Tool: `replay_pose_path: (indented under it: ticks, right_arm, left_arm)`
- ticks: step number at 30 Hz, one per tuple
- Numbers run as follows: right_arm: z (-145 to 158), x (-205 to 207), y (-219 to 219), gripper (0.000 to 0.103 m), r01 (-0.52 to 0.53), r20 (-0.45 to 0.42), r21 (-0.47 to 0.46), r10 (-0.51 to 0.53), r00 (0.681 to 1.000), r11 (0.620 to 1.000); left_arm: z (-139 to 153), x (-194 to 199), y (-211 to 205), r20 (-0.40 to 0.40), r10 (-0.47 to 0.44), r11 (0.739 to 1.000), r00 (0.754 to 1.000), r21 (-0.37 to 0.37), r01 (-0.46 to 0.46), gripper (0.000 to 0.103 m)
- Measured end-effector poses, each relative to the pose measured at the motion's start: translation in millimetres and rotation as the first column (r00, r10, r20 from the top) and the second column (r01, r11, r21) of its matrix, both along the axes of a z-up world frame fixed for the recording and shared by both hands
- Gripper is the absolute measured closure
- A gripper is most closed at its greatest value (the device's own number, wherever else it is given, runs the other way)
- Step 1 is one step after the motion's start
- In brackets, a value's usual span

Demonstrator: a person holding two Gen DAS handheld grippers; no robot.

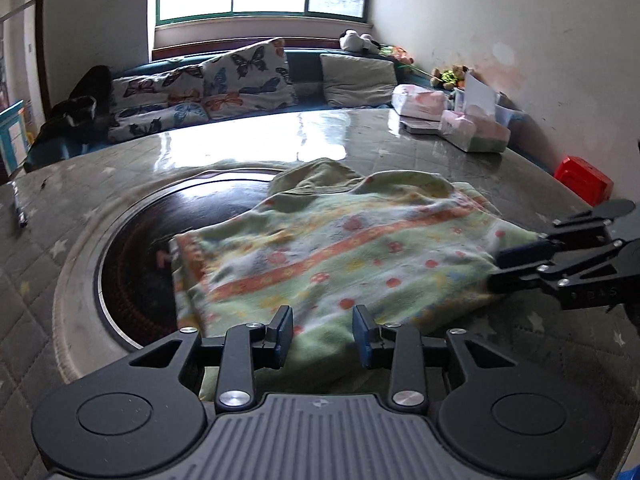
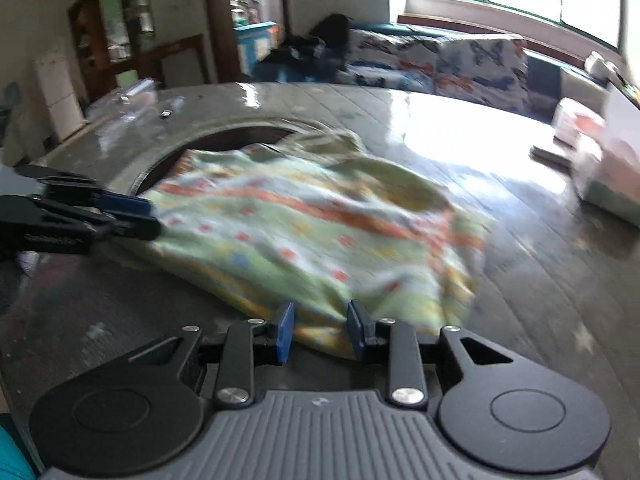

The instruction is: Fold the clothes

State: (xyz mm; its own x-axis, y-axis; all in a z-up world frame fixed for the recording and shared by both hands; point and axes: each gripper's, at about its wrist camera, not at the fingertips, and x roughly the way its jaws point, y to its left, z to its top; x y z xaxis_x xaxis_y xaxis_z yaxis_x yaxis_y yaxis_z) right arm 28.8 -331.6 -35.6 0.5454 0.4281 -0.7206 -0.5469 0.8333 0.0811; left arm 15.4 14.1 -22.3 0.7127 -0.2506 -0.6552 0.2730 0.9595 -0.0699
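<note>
plainly, the fleecy green garment [image 1: 320, 248] lies folded near the middle of the desk [image 1: 360, 140], its far corner over the dark round inset [image 1: 132, 264]; glossy bare desk stays free toward 12 o'clock. its orange stripe runs from 8 to 2 o'clock. the left gripper [image 1: 322, 334] holds its near hem between narrow fingers; the right gripper [image 2: 320, 330] grips another edge likewise.
</note>
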Motion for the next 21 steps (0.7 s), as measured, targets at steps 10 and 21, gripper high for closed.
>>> replay_pose_path:
  ticks: [10,21]
  right_arm:
    - [7.5,12.0,-6.5,0.073,0.052,0.042,0.024,-0.053,0.998,0.998]
    - [17.8,37.1,6.5,0.074,0.037,0.072,0.026,-0.039,0.997,0.999]
  left_arm:
    - [0.4,-3.3,8.4,-0.013,0.026,1.0,1.0,-0.014,-0.026,0.063]
    - [7.0,8.4,22.8,-0.023,0.08,0.997,0.997,-0.021,-0.08,0.061]
